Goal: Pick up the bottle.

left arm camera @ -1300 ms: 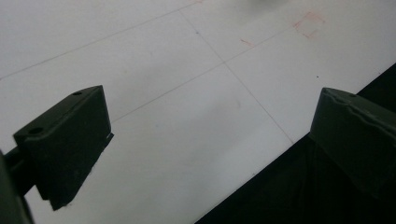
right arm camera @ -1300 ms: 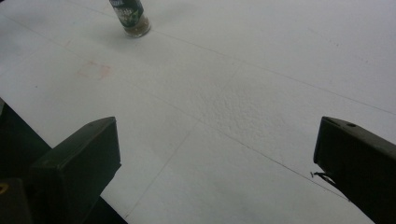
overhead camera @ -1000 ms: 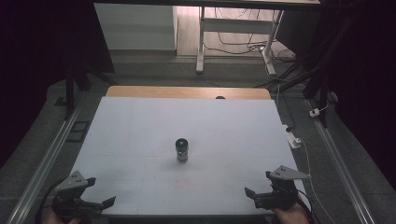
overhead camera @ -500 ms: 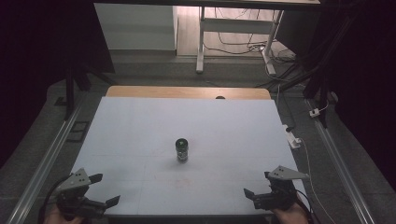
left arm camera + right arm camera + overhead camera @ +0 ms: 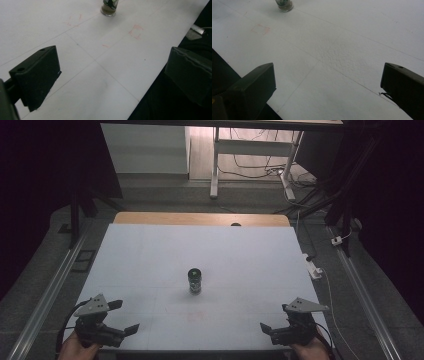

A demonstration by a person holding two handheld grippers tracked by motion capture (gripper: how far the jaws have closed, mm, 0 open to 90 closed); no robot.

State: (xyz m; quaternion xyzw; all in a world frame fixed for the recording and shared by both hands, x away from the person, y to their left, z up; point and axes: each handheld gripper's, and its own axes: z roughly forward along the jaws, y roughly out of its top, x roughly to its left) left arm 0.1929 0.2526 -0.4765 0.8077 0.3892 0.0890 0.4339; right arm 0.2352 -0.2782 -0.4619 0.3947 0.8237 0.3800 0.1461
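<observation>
since nothing is gripped, i log: small jar (image 5: pixel 194 281), upright at table (image 5: pixel 150 255) centre, free to approach. left tongs (image 5: pixel 120 317) at 7 o'clock, right tongs (image 5: pixel 274 317) at 5 o'clock, both spread wide, flanking it well apart.

surface (image 5: pixel 150 265): white sheet, thin pencil lines crossing it, bare wooden strip at far edge | on it: small jar (image 5: pixel 194 281), upright near the middle | marks: faint red square (image 5: pixel 260 29) just before the jar
</observation>
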